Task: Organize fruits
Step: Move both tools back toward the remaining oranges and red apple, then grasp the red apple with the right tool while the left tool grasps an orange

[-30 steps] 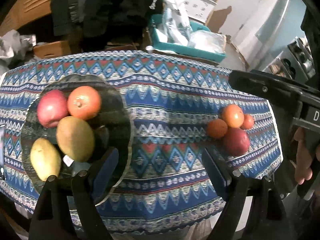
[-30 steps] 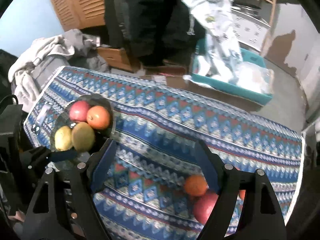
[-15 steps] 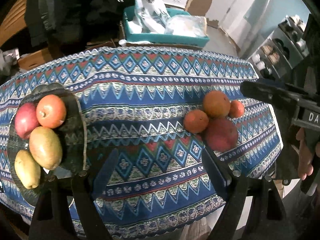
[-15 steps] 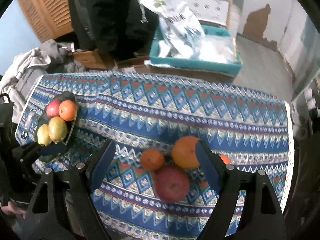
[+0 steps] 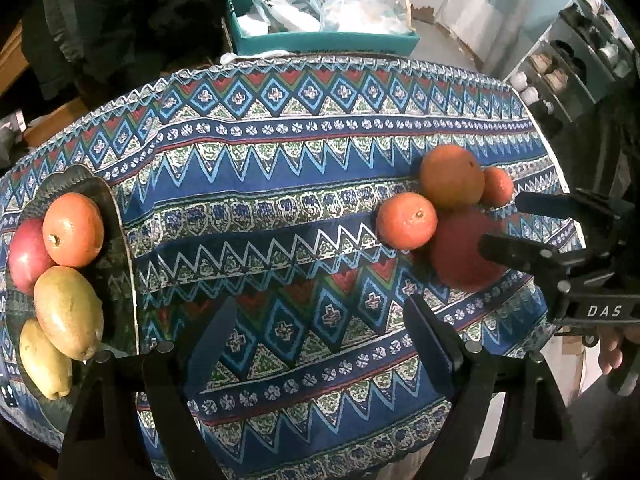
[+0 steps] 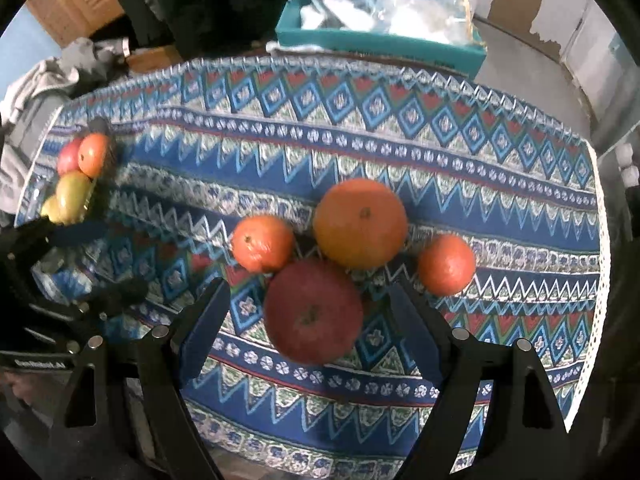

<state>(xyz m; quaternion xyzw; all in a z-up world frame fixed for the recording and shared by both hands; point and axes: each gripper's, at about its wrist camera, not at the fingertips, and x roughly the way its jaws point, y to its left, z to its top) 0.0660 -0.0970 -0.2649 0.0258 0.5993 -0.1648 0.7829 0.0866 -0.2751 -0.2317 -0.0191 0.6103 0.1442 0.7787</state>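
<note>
A dark plate at the table's left end holds a red apple, an orange and two yellow-green mangoes. Loose on the cloth to the right lie a big orange, a small orange, a tangerine and a red apple. My right gripper hangs open above that red apple, its fingers to either side and not touching it. My left gripper is open over bare cloth between the plate and the loose fruit.
The patterned tablecloth covers a small table with edges close on all sides. A teal box of bags stands on the floor behind. Clothes pile up at the back left, shelves at the right.
Both grippers have moved right and down toward the cloth. The loose fruit now looms larger, and the red apple has come between the right gripper's fingers. The plate has slid to the left.
</note>
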